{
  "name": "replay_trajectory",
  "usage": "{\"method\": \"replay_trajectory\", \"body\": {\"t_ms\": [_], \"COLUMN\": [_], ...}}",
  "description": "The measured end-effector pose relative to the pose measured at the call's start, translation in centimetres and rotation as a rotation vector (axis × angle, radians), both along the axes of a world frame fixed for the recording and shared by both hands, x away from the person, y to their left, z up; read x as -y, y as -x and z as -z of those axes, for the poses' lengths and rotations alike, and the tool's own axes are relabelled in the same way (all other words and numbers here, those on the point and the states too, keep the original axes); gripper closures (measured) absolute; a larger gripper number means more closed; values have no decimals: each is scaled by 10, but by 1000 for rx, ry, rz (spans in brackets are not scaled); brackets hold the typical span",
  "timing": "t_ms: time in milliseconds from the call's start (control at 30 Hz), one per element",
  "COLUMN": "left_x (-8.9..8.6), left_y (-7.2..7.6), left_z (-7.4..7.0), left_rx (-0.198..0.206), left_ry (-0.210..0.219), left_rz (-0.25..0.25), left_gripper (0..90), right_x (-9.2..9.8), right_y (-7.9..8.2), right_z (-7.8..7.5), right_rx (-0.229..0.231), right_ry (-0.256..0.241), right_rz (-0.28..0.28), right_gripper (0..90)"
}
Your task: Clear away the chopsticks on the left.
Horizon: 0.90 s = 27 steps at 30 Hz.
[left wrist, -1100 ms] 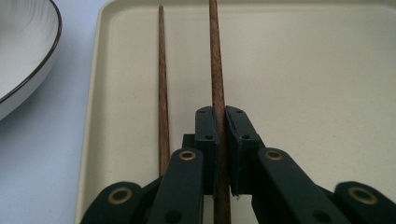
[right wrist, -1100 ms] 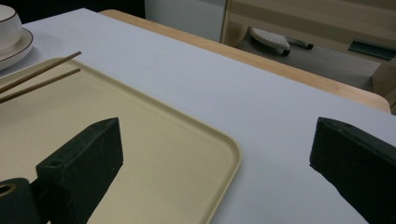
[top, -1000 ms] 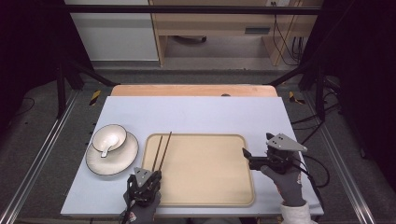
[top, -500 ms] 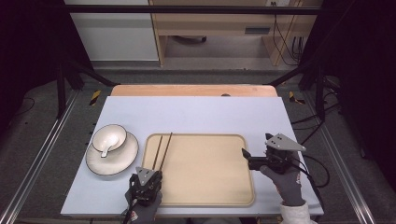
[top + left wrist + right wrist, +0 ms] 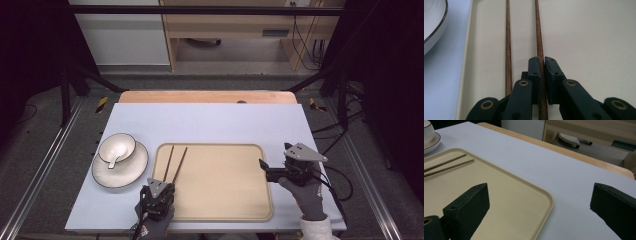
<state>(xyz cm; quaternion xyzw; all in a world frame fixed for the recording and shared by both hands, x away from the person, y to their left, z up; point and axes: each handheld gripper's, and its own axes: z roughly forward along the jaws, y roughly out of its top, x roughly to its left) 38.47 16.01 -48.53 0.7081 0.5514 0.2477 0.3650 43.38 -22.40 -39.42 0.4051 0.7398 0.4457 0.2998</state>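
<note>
Left gripper (image 5: 541, 65): jaws pinched onto the right one of two thin dark-brown wooden chopsticks (image 5: 539, 37), near its near end. Second chopstick (image 5: 508, 45) lies loose just beside it. Both lie along the left side of the beige rectangular plastic tray (image 5: 225, 175).

Right gripper (image 5: 540, 202): jaws wide apart, holding nothing, at the tray's right rim.

White bowl on black-rimmed white plate (image 5: 120, 165) sits left of tray.

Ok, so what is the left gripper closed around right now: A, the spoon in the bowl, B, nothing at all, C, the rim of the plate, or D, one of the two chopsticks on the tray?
D: in the left gripper view, the left gripper has its jaws shut on the right-hand chopstick, while the other chopstick lies free beside it on the beige tray.
</note>
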Motion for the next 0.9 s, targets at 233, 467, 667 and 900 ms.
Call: {"method": "replay_trajectory", "body": {"t_ms": [233, 467, 667, 900], "left_x": [-2, -5, -7, -16], "left_y": [-1, -1, -1, -8], "left_z": [-2, -11, -28, -47], "left_rx": [3, 31, 91, 125], "left_ry": [4, 38, 75, 136], "left_rz": [18, 60, 136, 245], "left_gripper": [804, 744, 691, 579], "right_x": [1, 3, 4, 6], "right_y": [0, 1, 2, 3], "right_z": [-1, -3, -4, -6], "right_rx": [4, 8, 12, 18], "right_ry": [-4, -9, -16, -23], "right_rz": [0, 5, 6, 8], "right_gripper": [25, 24, 23, 22]}}
